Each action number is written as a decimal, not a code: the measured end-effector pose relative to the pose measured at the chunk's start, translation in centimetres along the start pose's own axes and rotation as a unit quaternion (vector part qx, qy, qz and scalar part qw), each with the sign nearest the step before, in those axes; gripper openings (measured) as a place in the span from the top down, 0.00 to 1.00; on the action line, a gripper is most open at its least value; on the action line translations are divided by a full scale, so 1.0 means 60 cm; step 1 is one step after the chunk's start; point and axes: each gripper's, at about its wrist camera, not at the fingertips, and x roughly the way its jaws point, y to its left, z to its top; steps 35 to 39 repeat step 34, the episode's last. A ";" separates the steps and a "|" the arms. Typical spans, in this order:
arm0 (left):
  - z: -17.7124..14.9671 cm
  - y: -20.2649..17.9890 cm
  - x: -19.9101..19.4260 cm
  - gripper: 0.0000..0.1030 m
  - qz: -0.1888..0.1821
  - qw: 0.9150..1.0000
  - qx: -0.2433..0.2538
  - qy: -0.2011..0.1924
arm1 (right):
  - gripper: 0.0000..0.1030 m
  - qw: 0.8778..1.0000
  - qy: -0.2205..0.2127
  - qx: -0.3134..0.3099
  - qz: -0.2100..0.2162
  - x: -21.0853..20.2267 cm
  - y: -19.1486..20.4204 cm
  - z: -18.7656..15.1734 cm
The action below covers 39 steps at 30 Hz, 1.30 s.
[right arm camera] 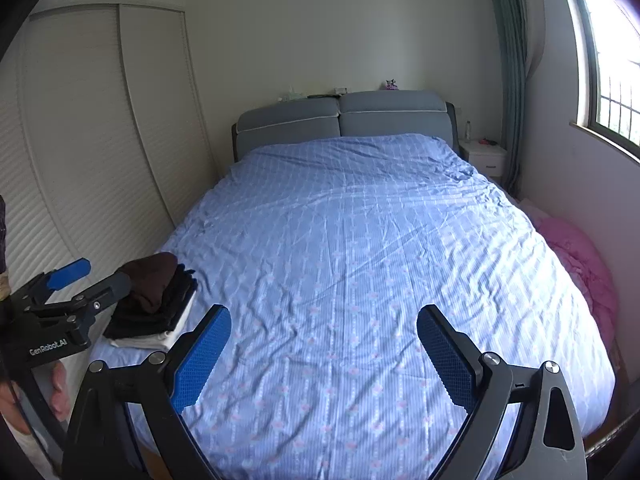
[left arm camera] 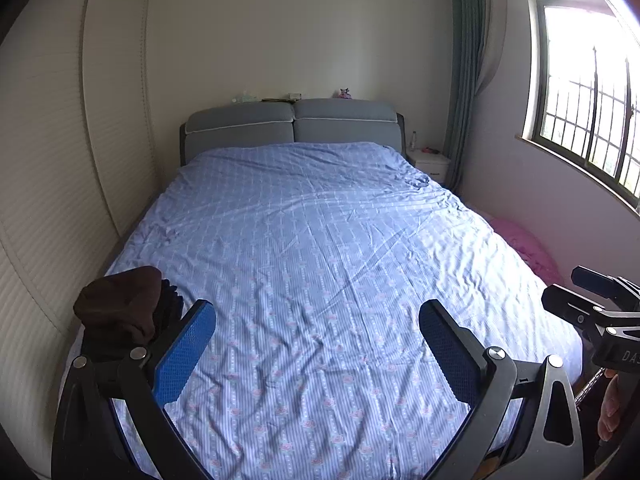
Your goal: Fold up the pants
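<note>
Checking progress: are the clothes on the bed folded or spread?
Folded: the clothes sit as a neat stack at the bed's left edge.

A blue quilt covers the bed, grey headboard behind; wardrobe left, window, nightstand, pink bedding right.

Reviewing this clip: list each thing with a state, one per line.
Left tongs: open, empty.
Right tongs: open, empty.
Stack of clothes: folded, piled at the bed's left edge.
Blue bedspread: spread out, wrinkled.
Curtain: drawn aside.
Wardrobe doors: shut.
</note>
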 end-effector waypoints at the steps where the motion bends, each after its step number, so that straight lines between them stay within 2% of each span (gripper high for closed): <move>1: 0.000 0.000 -0.001 0.00 0.003 1.000 -0.001 0.001 | 0.08 1.000 0.000 0.000 0.000 -0.001 0.001 0.000; 8: 0.000 -0.001 -0.006 0.00 -0.008 1.000 -0.008 0.009 | 0.08 1.000 -0.003 0.000 0.001 -0.004 0.003 -0.001; 26: -0.009 -0.022 -0.032 0.00 0.001 1.000 0.010 -0.007 | 0.08 1.000 -0.013 0.002 -0.006 -0.032 0.005 -0.007; 39: -0.012 -0.019 -0.040 0.00 0.002 1.000 0.005 -0.009 | 0.08 1.000 -0.013 0.000 -0.008 -0.033 0.008 -0.006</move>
